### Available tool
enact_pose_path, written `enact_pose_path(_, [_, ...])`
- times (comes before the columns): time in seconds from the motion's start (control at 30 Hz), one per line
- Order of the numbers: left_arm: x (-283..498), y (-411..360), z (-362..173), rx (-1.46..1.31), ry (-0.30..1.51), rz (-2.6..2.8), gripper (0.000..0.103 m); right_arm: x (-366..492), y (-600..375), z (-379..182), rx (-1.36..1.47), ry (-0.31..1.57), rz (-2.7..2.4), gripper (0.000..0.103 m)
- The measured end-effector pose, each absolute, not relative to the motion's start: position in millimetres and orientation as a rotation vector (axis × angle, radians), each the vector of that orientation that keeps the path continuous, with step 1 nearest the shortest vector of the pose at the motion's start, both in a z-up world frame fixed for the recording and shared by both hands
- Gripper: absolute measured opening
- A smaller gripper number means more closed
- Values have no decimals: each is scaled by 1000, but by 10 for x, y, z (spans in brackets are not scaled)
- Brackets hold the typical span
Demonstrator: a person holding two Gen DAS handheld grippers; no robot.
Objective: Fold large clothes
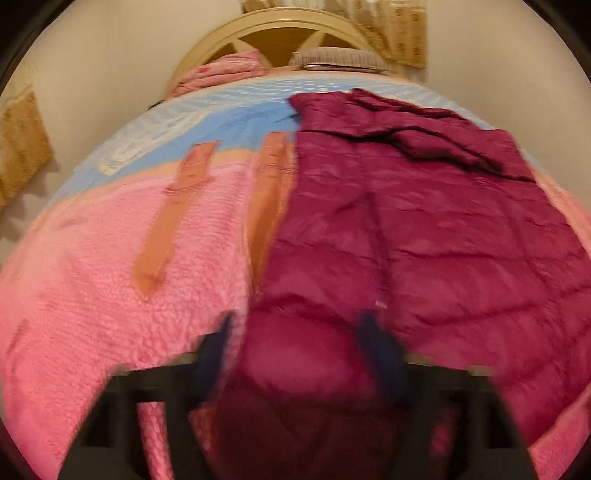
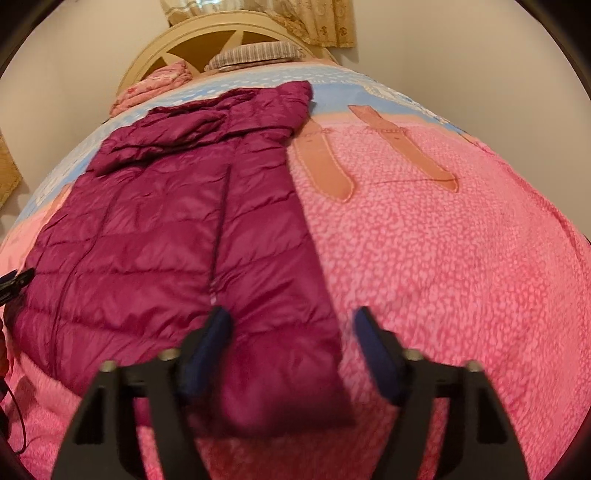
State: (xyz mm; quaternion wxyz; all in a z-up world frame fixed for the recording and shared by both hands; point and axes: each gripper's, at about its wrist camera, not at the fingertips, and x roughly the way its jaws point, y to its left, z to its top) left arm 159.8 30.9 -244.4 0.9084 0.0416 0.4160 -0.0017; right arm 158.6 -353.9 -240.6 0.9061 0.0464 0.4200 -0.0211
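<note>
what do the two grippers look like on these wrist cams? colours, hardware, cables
Both match: black angular frames with cut-out openings, each carrying two dark navy-blue padded fingers. The right gripper shows small silver bolt heads on top of its frame; the left gripper is too motion-blurred to show any. No markings or sleeves visible. A thin red cable runs at the right view's left edge.

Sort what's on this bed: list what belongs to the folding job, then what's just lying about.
For the job: puffer jacket, left hand-held gripper, right hand-held gripper.

Lying about: pink bedspread, striped pillow, folded pink blanket, headboard, curtains.
</note>
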Motion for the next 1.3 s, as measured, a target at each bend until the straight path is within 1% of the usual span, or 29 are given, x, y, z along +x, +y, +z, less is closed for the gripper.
enact_pose_path(0.03, [1569,275,-2429,113,843,2,24,1584,-3534,-2387,96,867,-36,32])
enact_pose_path(0.07, [1542,249,-2420,139,837,-4,11,1575,-3539,-2372,115,870,-19,22])
enact_pose_path(0.1, [1506,256,-2402,126,844,-27,6,1554,-3543,-2365,141,875,0,17])
enact_pose_path(0.13, [1465,274,-2373,118,837,-25,4,1547,-3554,-2358,167,879,18,13])
enact_pose_path(0.27, [1226,324,-2201,144,779,-53,3,1421,-3504,-2307,174,868,33,9])
enact_pose_path(0.47, [629,486,-1936,152,717,-112,2,1041,-3478,-2154,198,829,69,8])
enact_pose_path(0.67, [-79,626,-1593,119,669,-183,2,368,-3363,-1776,207,734,102,7])
enact_pose_path(0.83, [-291,620,-1215,124,600,-207,2,29,-3273,-1300,184,614,121,7])
enact_pose_path(0.97, [31,608,-1000,101,550,-223,2,178,-3239,-975,163,514,129,6])
enact_pose_path(1.1, [706,626,-920,74,520,-202,2,755,-3264,-847,163,465,112,6])
enact_pose_path(1.2, [1286,620,-898,56,499,-170,3,1374,-3314,-833,195,455,92,6])
enact_pose_path(1.3, [1946,607,-967,37,526,-133,6,1893,-3349,-866,223,464,57,6])
